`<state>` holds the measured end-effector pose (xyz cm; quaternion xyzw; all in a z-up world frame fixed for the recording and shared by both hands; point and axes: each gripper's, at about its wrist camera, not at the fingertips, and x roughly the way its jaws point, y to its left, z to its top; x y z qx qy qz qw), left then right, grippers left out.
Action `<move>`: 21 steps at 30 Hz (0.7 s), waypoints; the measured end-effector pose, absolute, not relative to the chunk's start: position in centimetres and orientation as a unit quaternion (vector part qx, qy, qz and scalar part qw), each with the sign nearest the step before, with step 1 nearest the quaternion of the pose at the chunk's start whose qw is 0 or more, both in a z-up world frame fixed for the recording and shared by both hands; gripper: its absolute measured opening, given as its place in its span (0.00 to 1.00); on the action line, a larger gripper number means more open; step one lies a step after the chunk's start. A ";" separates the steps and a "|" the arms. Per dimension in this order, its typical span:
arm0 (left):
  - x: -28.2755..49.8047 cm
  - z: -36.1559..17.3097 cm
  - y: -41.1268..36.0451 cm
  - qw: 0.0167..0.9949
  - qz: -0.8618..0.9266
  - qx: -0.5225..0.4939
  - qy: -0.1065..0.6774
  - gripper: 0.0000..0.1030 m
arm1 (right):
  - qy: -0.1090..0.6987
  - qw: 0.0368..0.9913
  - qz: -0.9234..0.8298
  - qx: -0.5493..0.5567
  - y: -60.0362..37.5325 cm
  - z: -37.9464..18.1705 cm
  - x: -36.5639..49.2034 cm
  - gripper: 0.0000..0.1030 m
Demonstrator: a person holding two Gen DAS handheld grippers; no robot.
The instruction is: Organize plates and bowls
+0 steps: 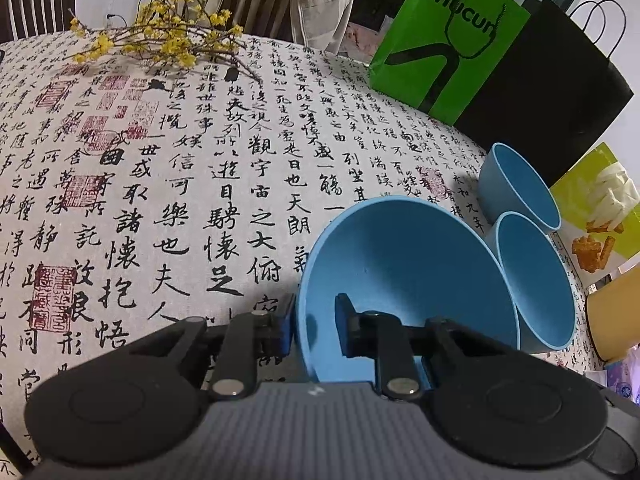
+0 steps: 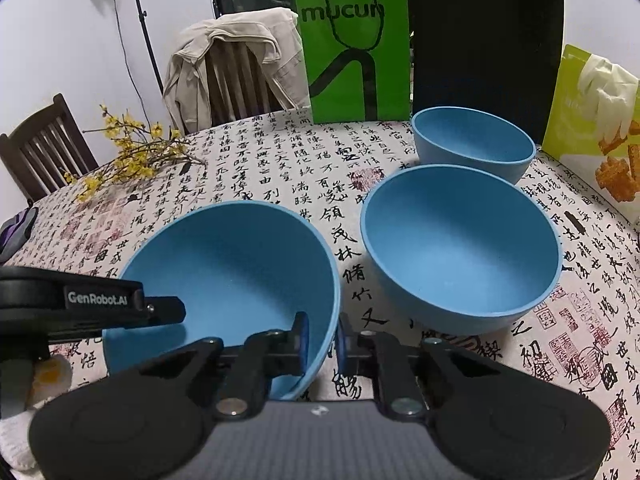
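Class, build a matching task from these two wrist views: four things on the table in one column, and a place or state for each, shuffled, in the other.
Things:
1. nearest blue bowl
2. middle blue bowl
3. green paper bag
4. yellow flower twigs

Place or state:
A. stands upright at the table's far edge
B. lies flat on the cloth, far left
C. rim pinched by both tools
D. sits free between two other bowls

Pairs: 1-C, 2-D, 3-A, 4-B
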<state>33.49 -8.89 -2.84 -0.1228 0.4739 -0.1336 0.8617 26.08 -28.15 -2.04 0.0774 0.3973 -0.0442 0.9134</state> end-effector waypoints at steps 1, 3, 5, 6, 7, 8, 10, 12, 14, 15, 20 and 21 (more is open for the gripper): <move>33.3 -2.7 -8.9 0.864 -0.134 -0.121 0.470 0.21 | 0.395 0.914 -0.044 0.078 -28.2 -1.9 26.0 0.12; 32.9 -2.3 -9.0 0.869 -0.136 -0.115 0.462 0.21 | 0.389 0.917 -0.044 0.081 -28.2 -1.7 25.7 0.12; 32.6 -1.9 -9.0 0.873 -0.137 -0.113 0.454 0.21 | 0.379 0.920 -0.044 0.087 -28.3 -1.4 25.3 0.12; 32.5 -1.8 -9.0 0.874 -0.137 -0.114 0.452 0.21 | 0.374 0.922 -0.044 0.090 -28.3 -1.2 25.2 0.12; 32.4 -1.6 -9.0 0.875 -0.137 -0.115 0.450 0.21 | 0.369 0.924 -0.044 0.092 -28.3 -1.0 25.0 0.12; 32.3 -1.4 -9.0 0.876 -0.138 -0.115 0.448 0.21 | 0.363 0.926 -0.044 0.095 -28.3 -0.8 24.9 0.12; 32.0 -1.1 -8.9 0.879 -0.137 -0.117 0.441 0.21 | 0.357 0.928 -0.046 0.093 -28.1 -0.4 24.8 0.12; 31.6 -0.6 -8.8 0.884 -0.135 -0.117 0.432 0.21 | 0.352 0.931 -0.045 0.086 -27.9 -0.1 24.7 0.12; 31.2 -0.2 -8.8 0.889 -0.134 -0.115 0.422 0.21 | 0.347 0.933 -0.042 0.083 -27.8 0.3 24.4 0.12; 31.1 0.0 -8.8 0.890 -0.134 -0.116 0.419 0.21 | 0.346 0.934 -0.040 0.083 -27.8 0.4 24.3 0.12; 30.5 0.9 -8.7 0.892 -0.139 -0.116 0.415 0.21 | 0.334 0.938 -0.041 0.081 -27.9 1.2 23.8 0.12; 30.3 1.0 -8.6 0.893 -0.137 -0.113 0.413 0.21 | 0.332 0.939 -0.038 0.084 -27.9 1.2 23.7 0.12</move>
